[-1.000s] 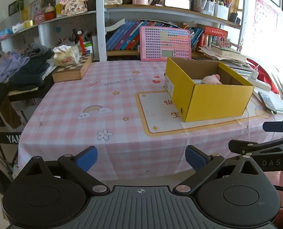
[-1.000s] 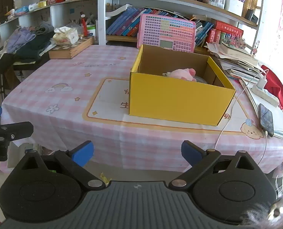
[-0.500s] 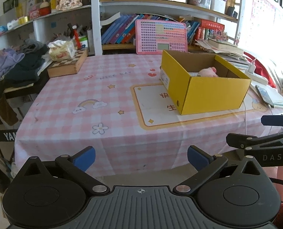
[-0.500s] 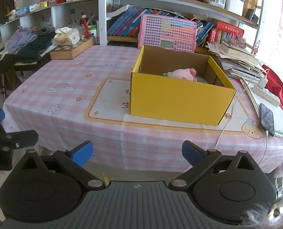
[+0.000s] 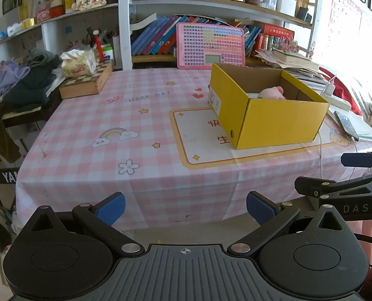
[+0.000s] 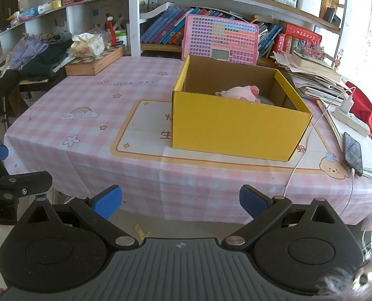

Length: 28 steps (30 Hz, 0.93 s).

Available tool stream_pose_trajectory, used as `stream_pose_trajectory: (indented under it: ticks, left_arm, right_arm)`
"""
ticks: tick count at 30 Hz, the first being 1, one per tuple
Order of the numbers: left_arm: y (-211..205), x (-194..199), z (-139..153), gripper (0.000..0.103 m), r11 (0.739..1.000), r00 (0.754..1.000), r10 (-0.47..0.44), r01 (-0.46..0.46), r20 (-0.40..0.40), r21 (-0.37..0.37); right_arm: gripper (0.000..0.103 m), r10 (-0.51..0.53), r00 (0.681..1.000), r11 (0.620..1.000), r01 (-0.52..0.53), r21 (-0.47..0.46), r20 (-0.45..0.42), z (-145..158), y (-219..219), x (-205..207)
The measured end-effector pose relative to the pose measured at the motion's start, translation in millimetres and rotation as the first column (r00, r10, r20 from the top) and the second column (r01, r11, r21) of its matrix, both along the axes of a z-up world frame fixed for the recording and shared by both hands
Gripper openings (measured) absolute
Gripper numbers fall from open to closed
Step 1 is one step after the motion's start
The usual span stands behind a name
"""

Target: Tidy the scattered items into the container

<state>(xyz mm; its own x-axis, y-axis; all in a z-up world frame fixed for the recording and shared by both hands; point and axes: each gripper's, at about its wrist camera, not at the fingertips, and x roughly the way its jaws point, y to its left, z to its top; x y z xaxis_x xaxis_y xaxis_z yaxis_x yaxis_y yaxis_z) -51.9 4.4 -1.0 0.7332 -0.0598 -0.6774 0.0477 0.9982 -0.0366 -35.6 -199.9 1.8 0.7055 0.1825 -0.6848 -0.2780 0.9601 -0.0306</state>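
Pink checked cloth covers the table (image 5: 90,155), where a yellow cardboard box (image 6: 236,128) holds a pink plush toy (image 6: 241,92). Off the near edge, the left gripper (image 5: 186,207) and right gripper (image 6: 181,200) hang spread and empty.

White bookshelves (image 5: 125,22) crammed behind table with pink checked cloth (image 5: 90,125); bright daylight from right; pale floor.

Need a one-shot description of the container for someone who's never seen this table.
Start at the pink checked tablecloth. On its cream printed panel, toward the right, stands an open yellow cardboard box holding a pink plush toy. It is the only yellow, open-topped thing on the cloth.
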Motion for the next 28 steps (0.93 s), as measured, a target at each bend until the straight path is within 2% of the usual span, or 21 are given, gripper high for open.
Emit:
stream_pose_trajectory:
  ticks: [15, 28]
  left_arm:
    - [0, 4, -2, 0.103, 1.0, 1.0, -0.001, 0.001, -0.013, 0.001]
    - [11, 12, -6, 0.103, 0.998, 1.0, -0.012, 0.011, -0.006, -0.068]
  right_arm:
    - [0.101, 0.0, 1.0, 1.0, 0.0, -0.003, -0.008, -2, 5, 2]
    - [0.101, -0.03, 0.999, 1.0, 0.03, -0.004, -0.024, -3, 5, 12]
